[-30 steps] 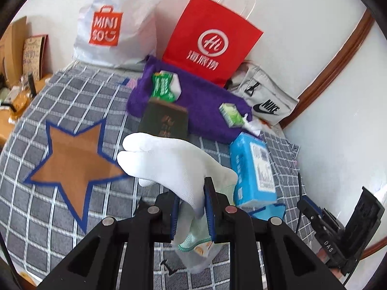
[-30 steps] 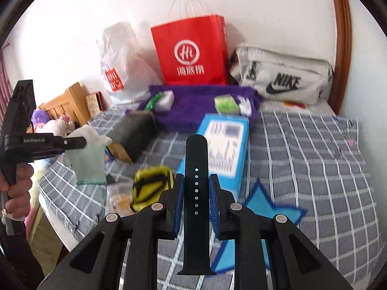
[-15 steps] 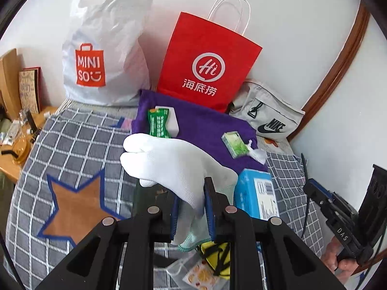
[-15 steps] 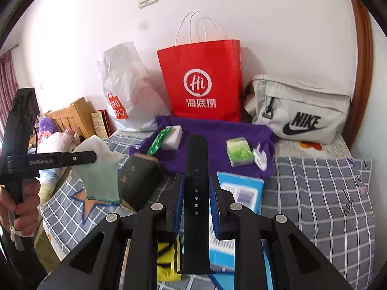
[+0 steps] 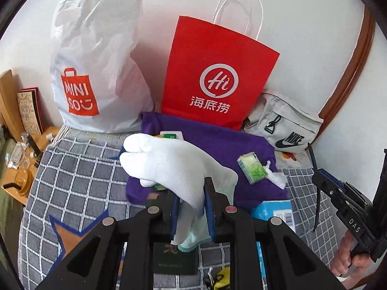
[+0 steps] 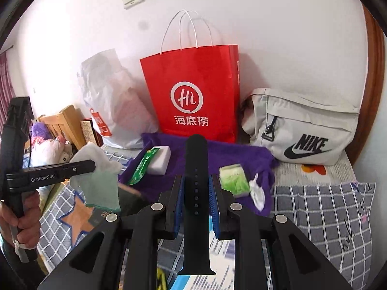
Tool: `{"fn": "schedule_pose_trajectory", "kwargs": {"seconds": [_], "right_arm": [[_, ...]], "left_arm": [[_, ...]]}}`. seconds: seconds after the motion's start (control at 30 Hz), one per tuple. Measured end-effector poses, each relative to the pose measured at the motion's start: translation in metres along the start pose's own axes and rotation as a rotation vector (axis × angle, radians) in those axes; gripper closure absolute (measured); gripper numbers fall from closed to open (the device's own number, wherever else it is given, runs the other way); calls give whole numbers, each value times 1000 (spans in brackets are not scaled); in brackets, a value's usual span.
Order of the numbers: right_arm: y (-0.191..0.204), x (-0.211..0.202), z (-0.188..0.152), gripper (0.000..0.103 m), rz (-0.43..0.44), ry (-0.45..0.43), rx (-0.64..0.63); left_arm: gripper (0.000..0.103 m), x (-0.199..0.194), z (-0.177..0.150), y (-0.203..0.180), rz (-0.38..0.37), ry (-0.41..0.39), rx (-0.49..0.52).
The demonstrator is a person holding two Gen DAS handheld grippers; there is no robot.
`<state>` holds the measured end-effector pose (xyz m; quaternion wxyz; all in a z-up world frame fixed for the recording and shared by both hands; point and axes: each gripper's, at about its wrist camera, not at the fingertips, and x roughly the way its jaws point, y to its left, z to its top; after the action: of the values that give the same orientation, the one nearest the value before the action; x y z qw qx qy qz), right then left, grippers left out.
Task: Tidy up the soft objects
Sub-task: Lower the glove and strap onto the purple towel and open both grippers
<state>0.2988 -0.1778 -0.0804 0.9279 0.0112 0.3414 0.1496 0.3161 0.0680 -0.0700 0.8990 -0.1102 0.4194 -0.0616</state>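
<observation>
While both of my tongs are loaded, I judge the sorting about midway. On the purple cloth (image 6: pixel 232 154) by the red paper bag (image 6: pixel 193 91) already lie a white block (image 6: pixel 159 159), a green packet (image 6: pixel 141 166), a green tissue pack (image 6: pixel 234 177) and a crumpled tissue (image 6: pixel 257 191). My left tongs (image 5: pixel 192 207) are clamped on a white glove (image 5: pixel 174 166), its cuff hanging below the pads, held above the cloth's near edge. My right tongs (image 6: pixel 196 191) are pinched on a black strap (image 6: pixel 196 193), upright over the bed (image 6: pixel 321 207). Both items have yet to be set down; a dark box (image 5: pixel 175 258) and a blue pack (image 5: pixel 275 210) remain on the bed beneath.
</observation>
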Motion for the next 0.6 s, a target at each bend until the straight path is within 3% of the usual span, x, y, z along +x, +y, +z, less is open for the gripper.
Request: {"fn": "schedule_pose_trajectory", "kwargs": {"seconds": [0.6], "right_arm": [[-29,83,35,83,18,64,43]], "left_arm": [[85,63,46,1,34,27,0]]}}
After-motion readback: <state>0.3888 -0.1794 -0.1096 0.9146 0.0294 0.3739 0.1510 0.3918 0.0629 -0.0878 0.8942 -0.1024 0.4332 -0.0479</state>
